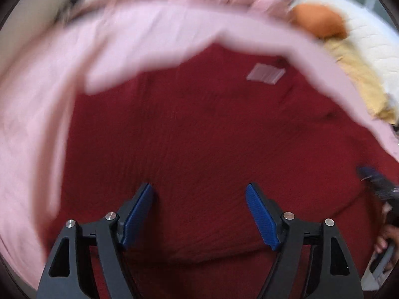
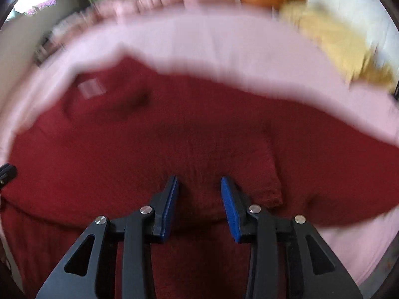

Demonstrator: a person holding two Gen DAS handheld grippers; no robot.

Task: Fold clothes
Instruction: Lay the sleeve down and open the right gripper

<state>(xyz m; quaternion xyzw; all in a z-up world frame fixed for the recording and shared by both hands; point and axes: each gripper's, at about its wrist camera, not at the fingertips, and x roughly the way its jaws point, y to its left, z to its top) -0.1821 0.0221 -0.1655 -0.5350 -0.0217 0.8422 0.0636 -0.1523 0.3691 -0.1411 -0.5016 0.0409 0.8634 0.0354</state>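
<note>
The left gripper (image 1: pixel 199 194) hangs wide open over the cloth with nothing between its pads; the right gripper (image 2: pixel 199 186) stands partly open, also empty, with a folded corner just past its tips. Under everything lies a pink bedsheet (image 1: pixel 37 124), and on it the red garment (image 1: pixel 199 129) is spread out, filling most of both views. It looks like a knit: soft, limp, fairly thick, likely to sag and drag when lifted, though not slippery. Pinching an edge or corner should work better than the flat middle. A yellow cloth (image 1: pixel 359 79) lies beyond it, well apart. A small pale label (image 1: pixel 265 73) sits near the garment's far edge.
</note>
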